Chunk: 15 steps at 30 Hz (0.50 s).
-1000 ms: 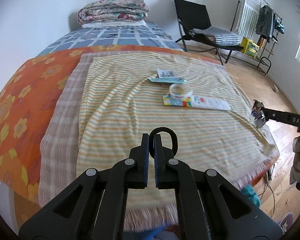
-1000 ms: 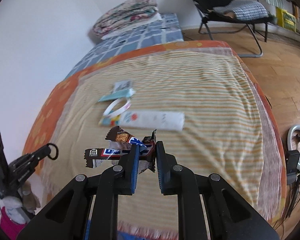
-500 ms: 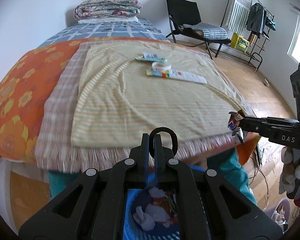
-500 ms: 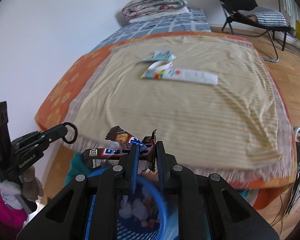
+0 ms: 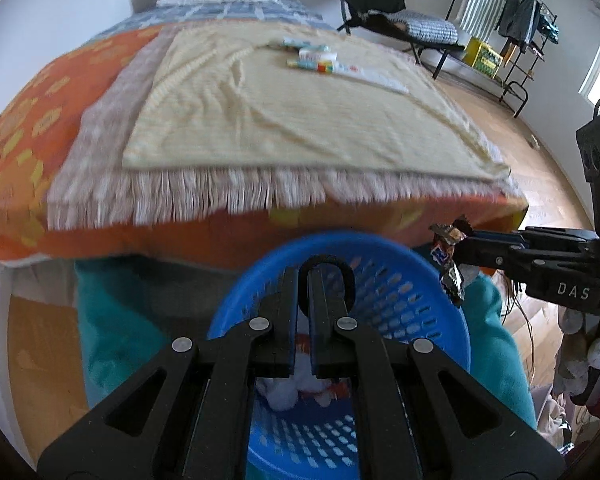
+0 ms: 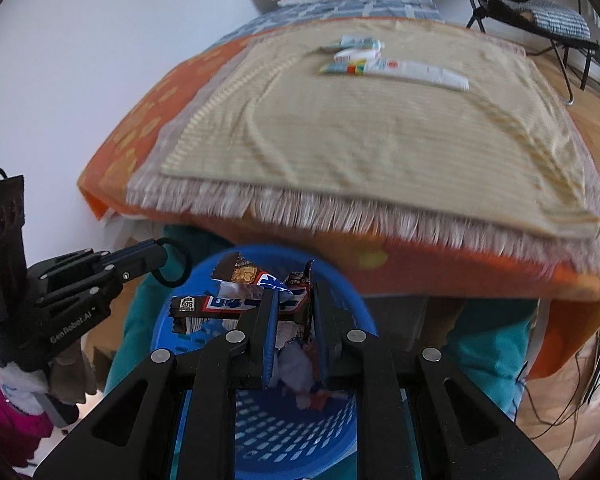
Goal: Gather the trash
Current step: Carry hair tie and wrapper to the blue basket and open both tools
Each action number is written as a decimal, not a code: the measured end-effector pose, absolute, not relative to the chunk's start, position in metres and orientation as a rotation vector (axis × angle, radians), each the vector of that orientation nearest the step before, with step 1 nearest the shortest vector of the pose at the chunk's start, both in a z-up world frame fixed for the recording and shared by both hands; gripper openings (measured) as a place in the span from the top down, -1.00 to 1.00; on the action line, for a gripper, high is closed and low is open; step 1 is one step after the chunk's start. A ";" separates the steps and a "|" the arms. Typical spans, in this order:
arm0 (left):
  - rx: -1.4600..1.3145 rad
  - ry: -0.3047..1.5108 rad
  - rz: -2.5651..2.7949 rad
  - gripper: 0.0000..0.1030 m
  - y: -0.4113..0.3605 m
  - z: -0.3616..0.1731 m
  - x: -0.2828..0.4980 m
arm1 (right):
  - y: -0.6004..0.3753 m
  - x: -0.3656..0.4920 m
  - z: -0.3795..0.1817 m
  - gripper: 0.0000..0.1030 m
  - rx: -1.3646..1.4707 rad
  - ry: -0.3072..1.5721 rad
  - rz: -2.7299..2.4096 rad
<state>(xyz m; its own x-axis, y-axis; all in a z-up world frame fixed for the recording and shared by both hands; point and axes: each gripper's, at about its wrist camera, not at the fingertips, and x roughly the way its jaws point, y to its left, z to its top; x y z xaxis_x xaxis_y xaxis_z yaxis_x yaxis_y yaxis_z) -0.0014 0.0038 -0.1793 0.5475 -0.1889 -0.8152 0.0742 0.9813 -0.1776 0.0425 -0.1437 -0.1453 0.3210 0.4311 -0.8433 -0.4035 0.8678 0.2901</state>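
So the blue perforated plastic basket (image 6: pixel 260 432) sits on the floor right below both grippers, with crumpled scraps already inside. The right gripper (image 6: pixel 294 300) is clamped on a crinkled dark candy bar wrapper (image 6: pixel 240 296) directly above the basket's opening. The left gripper (image 5: pixel 303 280) hangs over the basket too, closed on a thin black ring (image 5: pixel 332 266). Beyond the basket, on the bed's yellow striped blanket (image 6: pixel 380 128), a long white tube (image 6: pixel 416 72) and small packets (image 6: pixel 356 46) lie near the far end.

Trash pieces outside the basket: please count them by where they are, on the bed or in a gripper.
On the bed: 3, the long white wrapper, white band, teal packet
In the right gripper: 1, the candy wrapper
Total: 4
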 end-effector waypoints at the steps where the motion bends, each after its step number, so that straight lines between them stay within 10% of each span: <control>1: -0.130 0.992 -0.153 0.96 0.004 -0.184 -0.004 | -0.143 0.041 -0.148 0.70 0.029 1.124 0.548; 15: -0.146 1.063 -0.139 0.96 0.006 -0.215 -0.017 | -0.132 0.026 -0.178 0.69 0.005 1.204 0.560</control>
<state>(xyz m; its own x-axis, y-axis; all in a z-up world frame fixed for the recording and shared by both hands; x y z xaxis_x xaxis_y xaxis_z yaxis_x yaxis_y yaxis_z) -0.0167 0.0063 -0.2149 0.4795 -0.1839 -0.8581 0.0436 0.9816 -0.1860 0.0257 -0.1318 -0.1781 0.2406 0.4121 -0.8788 -0.4069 0.8648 0.2942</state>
